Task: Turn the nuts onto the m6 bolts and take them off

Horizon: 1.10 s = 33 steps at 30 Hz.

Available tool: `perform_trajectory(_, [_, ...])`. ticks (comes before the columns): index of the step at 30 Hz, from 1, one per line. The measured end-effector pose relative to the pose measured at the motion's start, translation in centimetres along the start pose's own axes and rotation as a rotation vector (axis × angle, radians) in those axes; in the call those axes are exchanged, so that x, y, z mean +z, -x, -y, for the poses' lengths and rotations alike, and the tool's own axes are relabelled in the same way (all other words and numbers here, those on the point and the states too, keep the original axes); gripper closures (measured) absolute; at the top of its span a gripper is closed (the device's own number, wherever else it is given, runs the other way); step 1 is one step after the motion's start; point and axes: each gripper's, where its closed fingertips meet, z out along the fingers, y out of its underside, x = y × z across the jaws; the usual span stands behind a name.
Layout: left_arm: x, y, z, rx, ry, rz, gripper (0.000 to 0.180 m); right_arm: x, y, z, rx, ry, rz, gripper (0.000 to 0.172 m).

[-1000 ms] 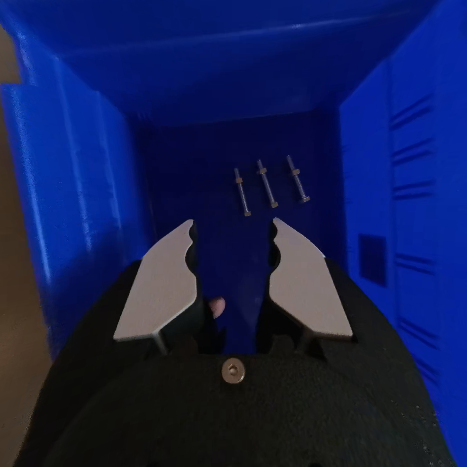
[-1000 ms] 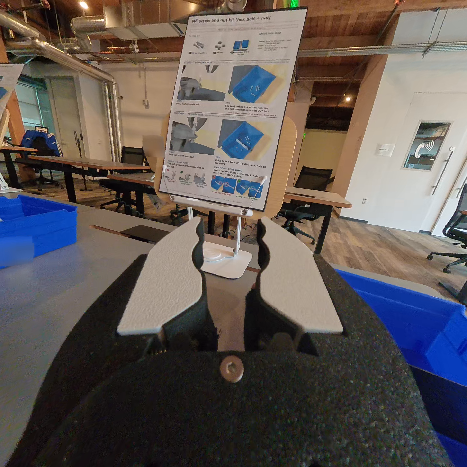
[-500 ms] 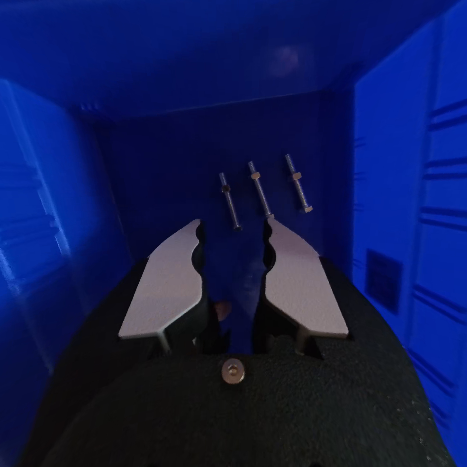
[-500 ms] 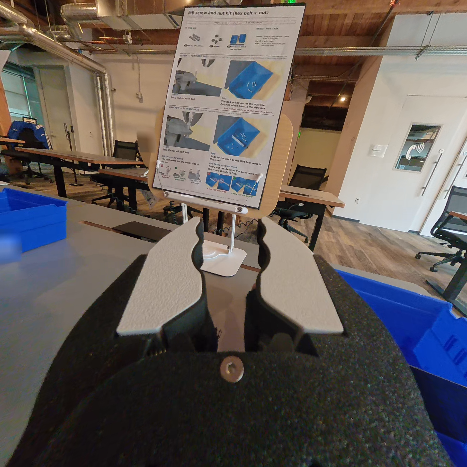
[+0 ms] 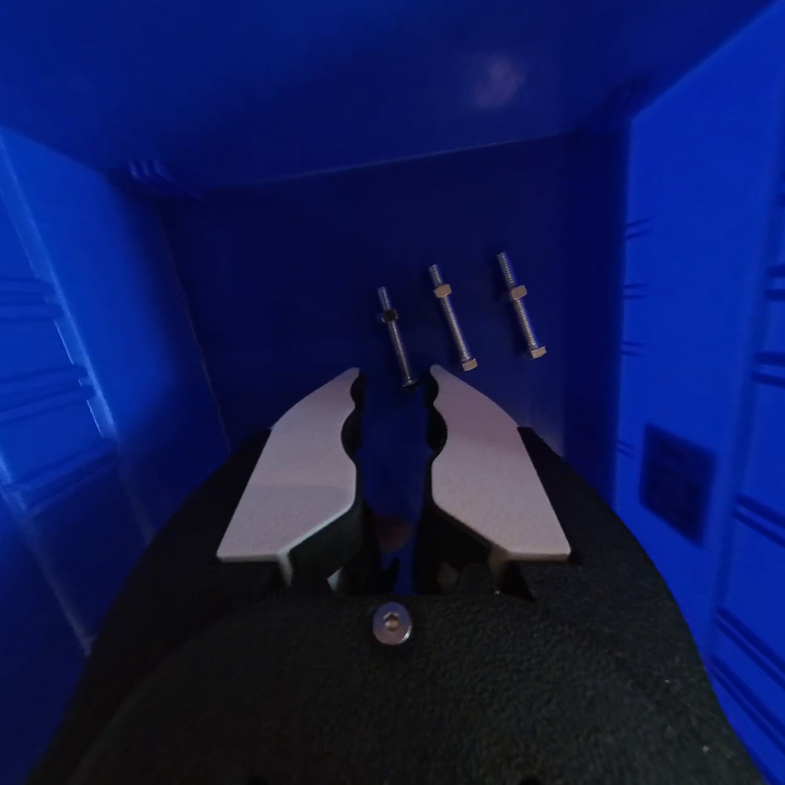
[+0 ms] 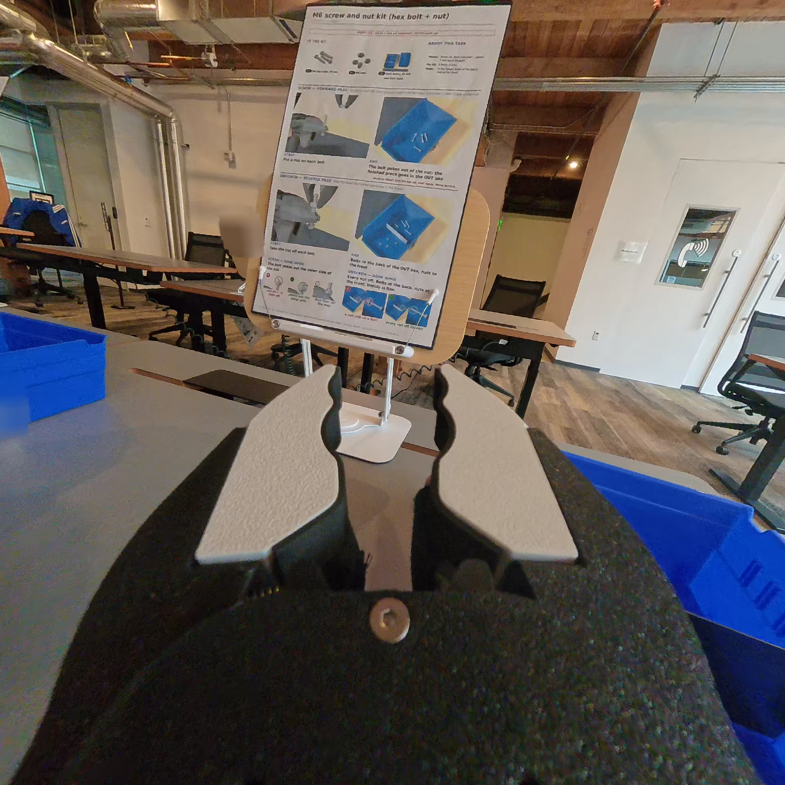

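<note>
Blue plastic walls are filling the left wrist view: the left gripper (image 5: 395, 376) is reaching down inside a deep blue bin (image 5: 696, 382). Three bolts are lying side by side on the bin floor (image 5: 276, 318), each carrying a nut partway along its thread. Taking the left gripper as the landmark, the left bolt (image 5: 395, 335) is lying straight ahead of the fingertips, its head just beyond the gap and close to the right fingertip (image 5: 441, 378), with no contact visible. The middle bolt (image 5: 452, 316) is lying just past the right fingertip, and the right bolt (image 5: 520, 303) is lying farther to the right, toward the ribbed bin wall. The jaws are standing at a narrow gap and are gripping nothing; only blue floor is showing between the pads.

Across the right wrist view, an open office with desks and chairs is forming the background. The right gripper (image 6: 386, 374) is hovering above a grey table (image 6: 106, 467), its jaws standing moderately apart with nothing between them. Straight ahead of it, an instruction sheet (image 6: 382, 170) is resting on a white stand (image 6: 369, 429). A blue bin (image 6: 679, 531) is sitting to the right of this gripper, and a blue tray (image 6: 55, 365) is sitting well to its left.
</note>
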Motion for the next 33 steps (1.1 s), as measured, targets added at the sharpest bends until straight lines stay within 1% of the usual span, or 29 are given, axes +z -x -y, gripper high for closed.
perform_trajectory(1, [0.0,-0.1,0.0,0.003,0.002,0.000,0.156,0.0,0.0,0.0,-0.004,0.000,-0.003,0.131])
perform_trajectory(4, [0.0,-0.5,0.0,0.012,0.000,-0.018,0.170,0.0,-0.1,0.0,-0.004,0.000,-0.007,0.131])
perform_trajectory(7, [0.0,-0.6,0.1,0.026,-0.016,-0.013,0.172,0.0,-0.2,0.0,-0.001,0.001,-0.010,0.131])
perform_trajectory(10, [-0.3,-0.1,0.4,0.035,-0.066,0.026,0.173,0.0,-0.2,-0.1,-0.005,0.005,-0.009,0.130])
perform_trajectory(13, [-1.7,-0.1,1.5,0.035,-0.184,0.037,0.173,0.1,0.0,-0.2,-0.014,0.011,-0.004,0.130])
perform_trajectory(16, [-5.0,-1.4,3.8,0.074,-0.408,0.014,0.173,0.3,0.4,-0.5,-0.020,0.025,0.013,0.131])
perform_trajectory(18, [-8.2,-3.5,5.4,0.113,-0.601,-0.038,0.173,0.4,0.8,-0.6,-0.024,0.036,0.028,0.131])
perform_trajectory(20, [-11.6,-6.5,6.3,0.148,-0.769,-0.120,0.173,0.5,1.2,-0.8,-0.030,0.047,0.045,0.132])
perform_trajectory(23, [-16.3,-12.1,6.4,0.220,-0.962,-0.282,0.173,0.7,2.1,-1.0,-0.045,0.066,0.082,0.132])
perform_trajectory(26, [-20.0,-18.3,4.9,0.323,-1.085,-0.452,0.173,0.9,3.2,-1.1,-0.059,0.079,0.131,0.134])
perform_trajectory(29, [-22.8,-24.5,2.5,0.435,-1.167,-0.624,0.173,1.0,5.0,-0.9,-0.051,0.084,0.212,0.135])
perform_trajectory(31, [-24.1,-28.4,0.5,0.508,-1.208,-0.728,0.173,0.9,6.7,-0.6,-0.036,0.087,0.294,0.135])
perform_trajectory(33, [-25.1,-31.8,-1.5,0.578,-1.238,-0.818,0.173,0.7,9.0,-0.2,0.002,0.084,0.413,0.135])
